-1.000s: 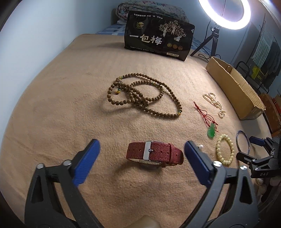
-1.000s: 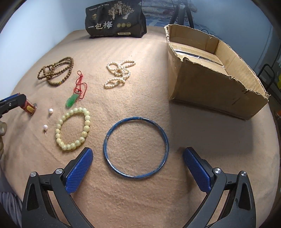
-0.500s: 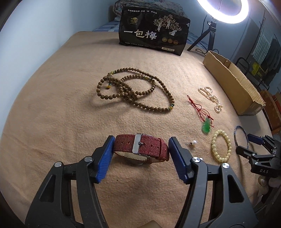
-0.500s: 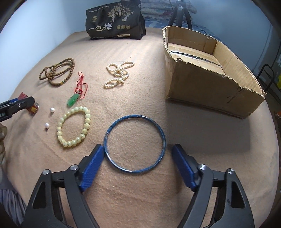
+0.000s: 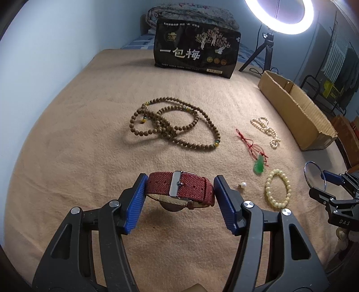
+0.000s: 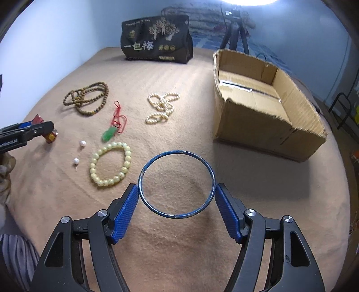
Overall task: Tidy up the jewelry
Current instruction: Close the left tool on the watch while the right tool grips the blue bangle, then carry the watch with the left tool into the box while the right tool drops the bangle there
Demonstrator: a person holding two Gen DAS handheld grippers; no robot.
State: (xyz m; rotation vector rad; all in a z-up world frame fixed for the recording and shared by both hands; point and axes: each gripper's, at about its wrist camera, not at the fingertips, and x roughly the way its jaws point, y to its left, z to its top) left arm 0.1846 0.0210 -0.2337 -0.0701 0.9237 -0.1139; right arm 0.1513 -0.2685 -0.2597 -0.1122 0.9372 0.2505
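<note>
Left gripper [image 5: 180, 198] low in the left wrist frame, jaws clamped on a red woven watch [image 5: 179, 187], blue pads pressed to both ends of the strap, watch raised clear of the tan blanket [image 5: 78, 139] with its shadow beneath. Above it, mid-frame: brown bead necklace [image 5: 172, 125]. To the right: red-corded green pendant [image 5: 259, 166], pearl strand [image 5: 267, 131], yellow bead bracelet [image 5: 278, 187], and one pearl earring [image 5: 242, 185] just beside the right pad.

Right gripper [image 6: 176, 202] low centre in the right wrist frame, jaws clamped on a blue bangle [image 6: 176, 184], pads pressed to opposite sides of the ring, bangle held off the blanket, shadow showing through it. At the upper right: open cardboard box [image 6: 264, 125], nothing visible inside. Left of the bangle: the yellow bracelet and two pearl earrings. At the far edge, upper centre: black printed bag [image 6: 157, 42]. Behind it: tripod [image 6: 233, 36] under a ring light [image 5: 278, 15].
</note>
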